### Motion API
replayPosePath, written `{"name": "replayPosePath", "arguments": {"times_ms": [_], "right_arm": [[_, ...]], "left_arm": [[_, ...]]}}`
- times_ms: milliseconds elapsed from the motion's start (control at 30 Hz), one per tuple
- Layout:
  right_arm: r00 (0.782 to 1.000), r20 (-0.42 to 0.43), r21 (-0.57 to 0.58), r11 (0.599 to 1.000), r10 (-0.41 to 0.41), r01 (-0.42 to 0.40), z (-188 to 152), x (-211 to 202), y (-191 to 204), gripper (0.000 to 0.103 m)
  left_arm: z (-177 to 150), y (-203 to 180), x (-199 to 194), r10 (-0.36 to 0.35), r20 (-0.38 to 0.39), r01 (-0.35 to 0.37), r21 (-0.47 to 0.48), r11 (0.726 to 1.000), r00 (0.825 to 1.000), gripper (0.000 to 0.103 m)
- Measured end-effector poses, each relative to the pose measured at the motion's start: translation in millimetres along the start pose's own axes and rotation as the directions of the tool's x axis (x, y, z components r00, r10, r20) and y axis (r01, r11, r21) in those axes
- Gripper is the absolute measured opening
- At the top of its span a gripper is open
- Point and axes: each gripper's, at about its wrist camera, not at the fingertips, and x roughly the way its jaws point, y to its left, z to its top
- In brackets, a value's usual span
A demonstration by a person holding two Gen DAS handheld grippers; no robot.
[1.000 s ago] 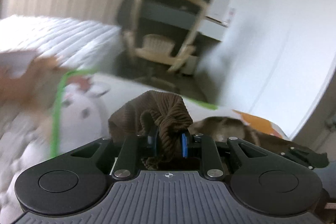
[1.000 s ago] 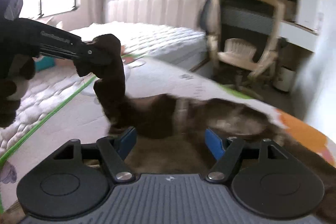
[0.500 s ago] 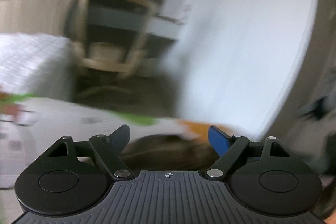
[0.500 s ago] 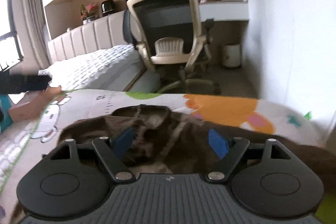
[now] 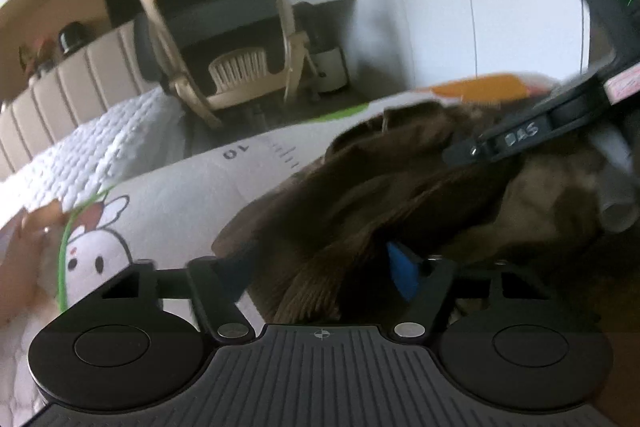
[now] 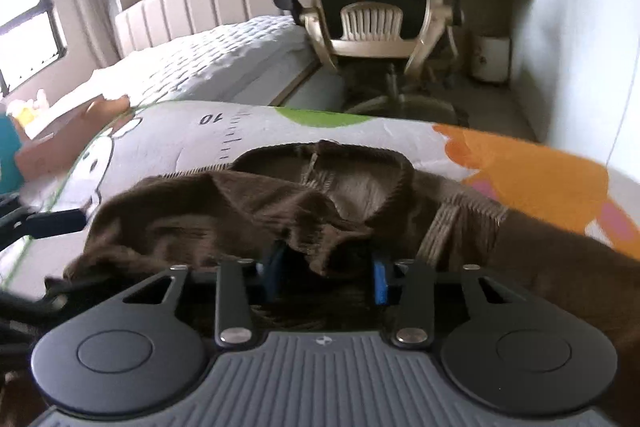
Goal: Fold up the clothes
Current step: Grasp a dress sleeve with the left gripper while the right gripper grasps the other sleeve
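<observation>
My right gripper (image 6: 324,277) is low, fingers (image 6: 379,281) pinched in on the brown knit (image 6: 248,211). My left gripper (image 5: 320,267) sits level beside it, fingers (image 5: 402,273) spread wide with cloth lying between them.

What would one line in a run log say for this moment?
Fold clothes | left gripper: open around brown sweater | right gripper: shut on sweater fold | sweater on cartoon mat

A white cartoon-printed play mat (image 6: 168,135) with green and orange patches, a printed ruler scale marked "10" and a thin green border line forms the supporting surface. A rumpled brown ribbed-knit garment (image 6: 224,211) lies directly on it, its neckline facing the far edge.
</observation>
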Motion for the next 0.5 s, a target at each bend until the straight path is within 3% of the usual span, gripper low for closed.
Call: {"name": "replayPosePath", "arguments": {"times_ms": [33, 67, 100, 200, 333, 433, 467, 500], "right_arm": [[1.000, 0.004, 0.012, 1.000, 0.010, -0.010, 1.3, -1.7, -1.7, 0.031], [1.000, 0.012, 0.024, 0.999, 0.024, -0.024, 3.2, -5.0, -3.8, 0.027], [0.999, 0.023, 0.032, 0.999, 0.031, -0.032, 5.4, -10.0, -6.1, 0.027], [0.997, 0.070, 0.033, 0.999, 0.020, -0.022, 14.0, -33.3, -14.4, 0.024], [0.996, 0.084, 0.047, 0.999, -0.013, 0.009, 19.0, -50.2, -28.8, 0.024], [0.998, 0.026, 0.077, 0.995, -0.059, 0.057, 12.9, -43.0, -44.3, 0.027], [0.998, 0.009, 0.102, 0.992, -0.069, 0.068, 9.4, -40.7, -49.5, 0.032], [0.997, -0.009, 0.126, 0.989, -0.079, 0.080, 5.9, -38.5, -54.7, 0.036]], "left_arm": [[2.4, 1.3, 4.6, -0.005, -0.007, 0.005, -0.007, 1.000, 1.000, 0.050], [5.0, 3.1, 7.6, -0.015, -0.012, 0.015, -0.020, 1.000, 1.000, 0.030], [9.1, 4.5, 8.2, -0.026, -0.011, 0.026, -0.033, 0.999, 1.000, 0.019], [29.8, 6.6, -6.9, -0.068, 0.043, 0.070, -0.052, 0.996, 0.997, 0.014], [53.2, -2.7, -22.5, -0.146, 0.116, 0.150, -0.029, 0.988, 0.982, 0.014], [50.7, -17.1, -14.6, -0.187, 0.086, 0.189, -0.019, 0.982, 0.979, 0.021], [47.3, -21.1, -10.4, -0.196, 0.065, 0.198, -0.023, 0.980, 0.978, 0.029], [42.8, -23.8, -5.9, -0.204, 0.038, 0.205, -0.033, 0.978, 0.978, 0.047]]}}
